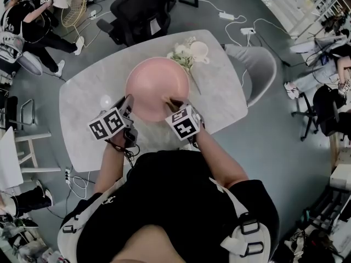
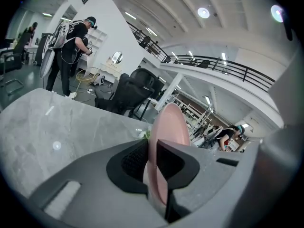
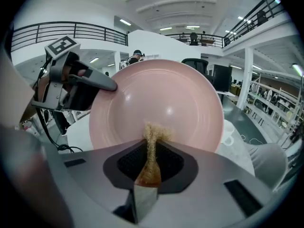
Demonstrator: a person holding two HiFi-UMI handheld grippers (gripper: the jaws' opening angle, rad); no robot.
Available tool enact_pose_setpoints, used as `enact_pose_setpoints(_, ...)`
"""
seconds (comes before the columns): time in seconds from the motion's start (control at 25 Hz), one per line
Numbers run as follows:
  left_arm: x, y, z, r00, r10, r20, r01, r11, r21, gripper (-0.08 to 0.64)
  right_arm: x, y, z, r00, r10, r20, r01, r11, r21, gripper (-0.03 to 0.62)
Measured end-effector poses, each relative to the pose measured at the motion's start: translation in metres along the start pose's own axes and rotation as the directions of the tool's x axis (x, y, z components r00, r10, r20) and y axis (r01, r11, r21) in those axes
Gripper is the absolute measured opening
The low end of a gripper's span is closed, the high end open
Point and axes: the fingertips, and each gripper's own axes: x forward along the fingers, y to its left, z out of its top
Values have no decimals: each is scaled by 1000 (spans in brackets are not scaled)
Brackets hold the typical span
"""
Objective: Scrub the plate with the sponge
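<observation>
A round pink plate [image 1: 157, 86] is held tilted above the grey marble table [image 1: 82, 108]. My left gripper [image 1: 128, 104] is shut on the plate's left rim; in the left gripper view the plate [image 2: 164, 141] stands edge-on between the jaws. My right gripper [image 1: 174, 104] is shut on a thin tan sponge [image 3: 152, 148], pinched flat. The sponge's frayed end touches the lower part of the plate's face [image 3: 161, 99]. The left gripper [image 3: 76, 87] shows at the plate's left edge in the right gripper view.
White flowers and a white cup [image 1: 198, 50] sit on the table beyond the plate. A black office chair [image 1: 140, 12] stands behind the table and a grey chair [image 1: 260, 70] at its right. People [image 1: 27, 23] and cables are on the floor around.
</observation>
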Motion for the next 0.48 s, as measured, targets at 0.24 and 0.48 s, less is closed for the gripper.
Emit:
enact_pose_setpoints(0.24,-3,8,-3,1000,15,-5,-15,1000,-27,41,4,59,9,980,196,10,-194,976,-96,52)
enact_pose_setpoints(0.48,1,-7,-16,997,-40,-72,42,999,27,40,3,84,24,961,273,34,-260,942,-213,52)
